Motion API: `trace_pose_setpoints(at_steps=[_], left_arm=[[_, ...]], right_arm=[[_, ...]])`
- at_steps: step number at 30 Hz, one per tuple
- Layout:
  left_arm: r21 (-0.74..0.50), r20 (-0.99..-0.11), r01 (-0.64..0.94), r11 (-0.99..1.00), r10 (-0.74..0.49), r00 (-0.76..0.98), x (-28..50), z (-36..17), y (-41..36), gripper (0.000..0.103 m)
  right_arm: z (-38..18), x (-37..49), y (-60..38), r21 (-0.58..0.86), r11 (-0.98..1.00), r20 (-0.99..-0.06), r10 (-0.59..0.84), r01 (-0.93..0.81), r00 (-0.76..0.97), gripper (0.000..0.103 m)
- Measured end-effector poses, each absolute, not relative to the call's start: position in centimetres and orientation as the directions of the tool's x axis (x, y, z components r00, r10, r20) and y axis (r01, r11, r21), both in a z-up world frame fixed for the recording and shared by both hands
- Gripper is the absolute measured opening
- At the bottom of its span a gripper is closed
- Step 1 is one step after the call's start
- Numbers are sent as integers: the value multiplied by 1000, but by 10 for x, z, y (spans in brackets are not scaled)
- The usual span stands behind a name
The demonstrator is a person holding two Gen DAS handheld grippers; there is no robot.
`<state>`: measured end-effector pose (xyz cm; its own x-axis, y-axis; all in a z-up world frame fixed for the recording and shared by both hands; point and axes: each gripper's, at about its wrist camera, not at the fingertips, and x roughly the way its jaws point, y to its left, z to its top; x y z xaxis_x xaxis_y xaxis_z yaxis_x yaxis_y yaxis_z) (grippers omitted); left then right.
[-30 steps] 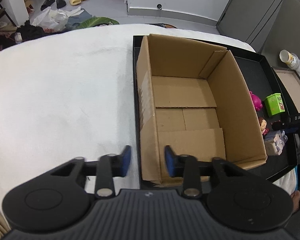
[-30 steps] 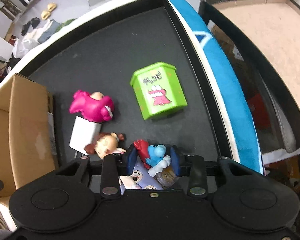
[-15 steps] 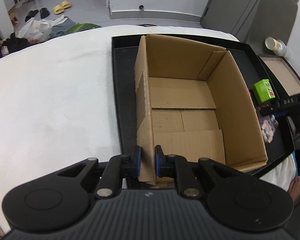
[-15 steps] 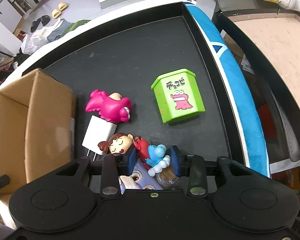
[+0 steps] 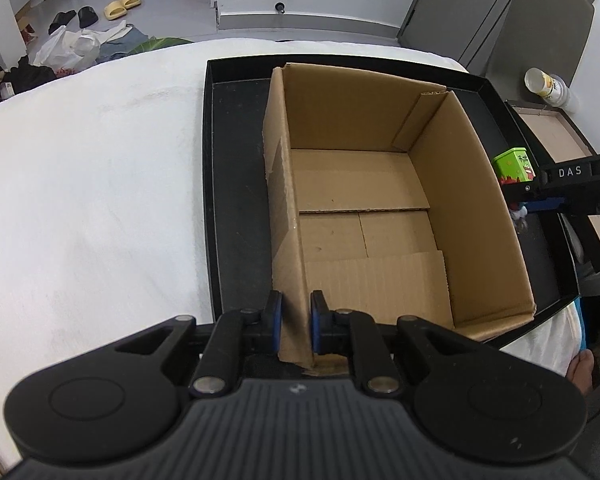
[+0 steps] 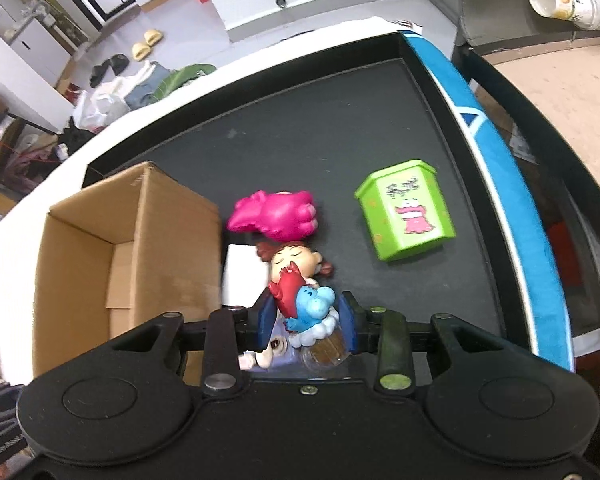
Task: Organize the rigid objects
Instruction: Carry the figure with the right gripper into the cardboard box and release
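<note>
Left wrist view. The left gripper (image 5: 296,318) was seen clamped on the near left wall of the carton (image 5: 476,216), its pads pressed on the cardboard from either side. The carton stood upright inside the black tray (image 5: 236,184), which rested on a white cloth (image 5: 92,184). Nothing was seen on the carton's floor, so no item had yet been packed.

Right wrist view. The carton (image 6: 172,232) was shown at the left of the tray (image 6: 300,128). Just beside its right wall a pink toy (image 6: 276,218), a white block (image 6: 240,276) and a sleeping-face doll (image 6: 294,264) lay close together on the tray floor. The right gripper (image 6: 306,320) was closed on a red-and-blue figure (image 6: 306,300), held between its pads in front of the doll; whether the figure was lifted clear of the tray could not be told. A pale toy (image 6: 268,352) lay partly hidden under the fingers. A green box (image 6: 404,210) stood apart, further right.

Progress was judged early: one figure gripped, carton steadied, all other items still to be moved.
</note>
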<state>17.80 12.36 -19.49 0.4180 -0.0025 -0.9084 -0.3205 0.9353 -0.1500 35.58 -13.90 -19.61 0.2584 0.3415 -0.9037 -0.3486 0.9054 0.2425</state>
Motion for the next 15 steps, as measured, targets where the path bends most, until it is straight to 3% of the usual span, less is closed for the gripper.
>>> trace_pose_setpoints(at_steps=[10,15], left_arm=[[-148,-910,-332,932,3,415,175,-196,124,14],[-142,-909,-329,934,9,416,175,-195,123,14]], right_arm=[[-189,356,-140,363,873,-861,448,-326,242,32],[-176,350,-130,349,852,-830,475,-391,293,32]])
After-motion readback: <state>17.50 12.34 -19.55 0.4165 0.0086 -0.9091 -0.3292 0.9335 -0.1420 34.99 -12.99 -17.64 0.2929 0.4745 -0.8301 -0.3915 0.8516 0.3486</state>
